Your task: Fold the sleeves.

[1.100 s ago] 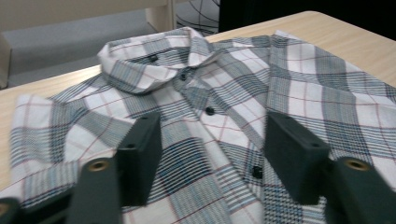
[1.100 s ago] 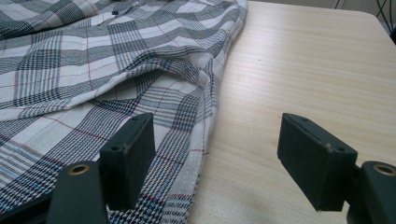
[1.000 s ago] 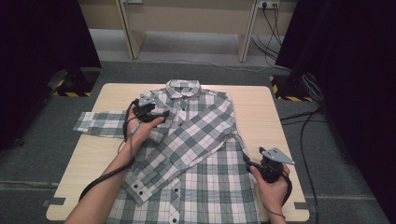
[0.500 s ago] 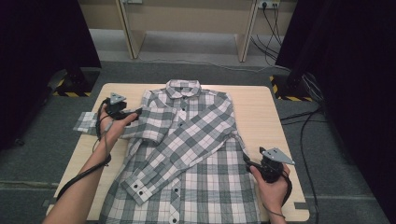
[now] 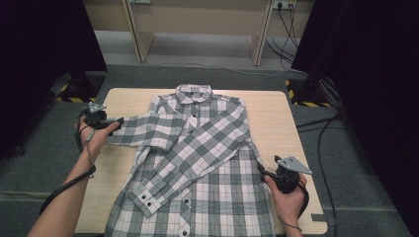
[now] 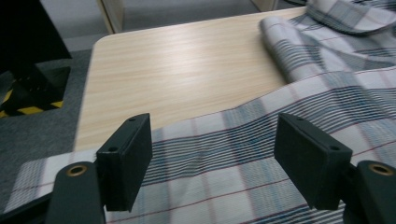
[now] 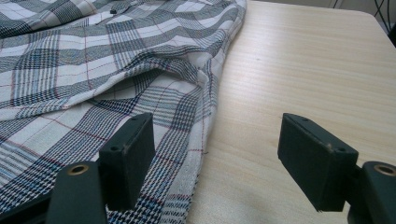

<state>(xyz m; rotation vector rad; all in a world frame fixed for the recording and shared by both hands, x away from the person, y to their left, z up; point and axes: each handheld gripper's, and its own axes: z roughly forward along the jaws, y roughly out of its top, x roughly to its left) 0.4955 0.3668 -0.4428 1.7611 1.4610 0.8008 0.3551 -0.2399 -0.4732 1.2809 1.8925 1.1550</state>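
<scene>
Shirt (image 5: 197, 163) — a grey-and-white check one — lies flat, front up, in the middle of the worktop (image 5: 269, 123), collar at 12 o'clock and hem hanging off the near edge at 6. One sleeve is folded across the chest, its cuff (image 5: 143, 197) pointing to about 7 o'clock; the other sleeve (image 5: 136, 131) stretches out toward 9 o'clock. The left hand-held gripper (image 5: 116, 121) sits at the end of that outstretched sleeve with its jaws wide apart, the cloth lying loose between them and not pinched. The right hand-held gripper (image 5: 262, 170) rests at the shirt's side seam, at about 4 o'clock, also spread wide — one jaw over the fabric edge, the other over bare wood.

The risk I see is a shallow bite on the left: closing on a single thin layer near the cuff could let the sleeve slip out mid-fold or drag a crease across the chest. With the right side unpinned, a hard pull could also slide the whole shirt toward 9 o'clock and undo the folded sleeve.
</scene>
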